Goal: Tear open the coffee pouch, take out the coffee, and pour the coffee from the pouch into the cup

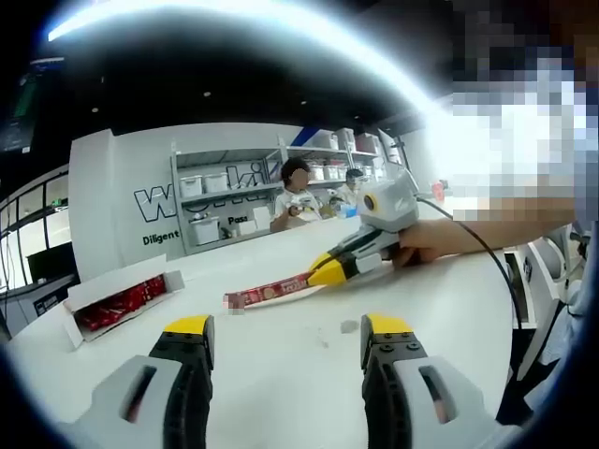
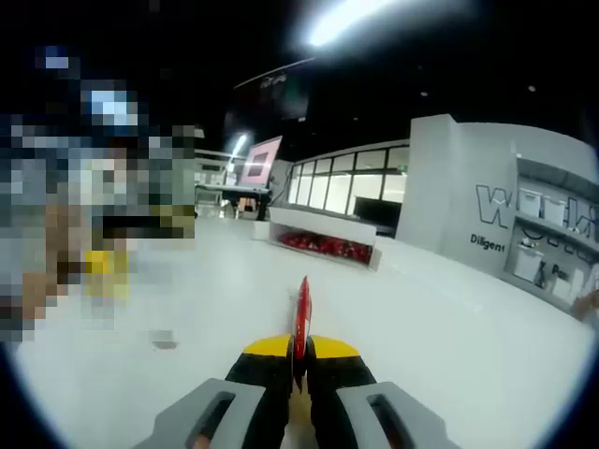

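Right gripper (image 2: 299, 360) clamps the coffee pouch (image 2: 301, 318) (red); left gripper (image 1: 285, 341) gapes empty.

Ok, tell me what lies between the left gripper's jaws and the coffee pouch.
In the left gripper view, bare white table separates the open left gripper from the red coffee pouch, which the right gripper holds; a small scrap lies nearby.
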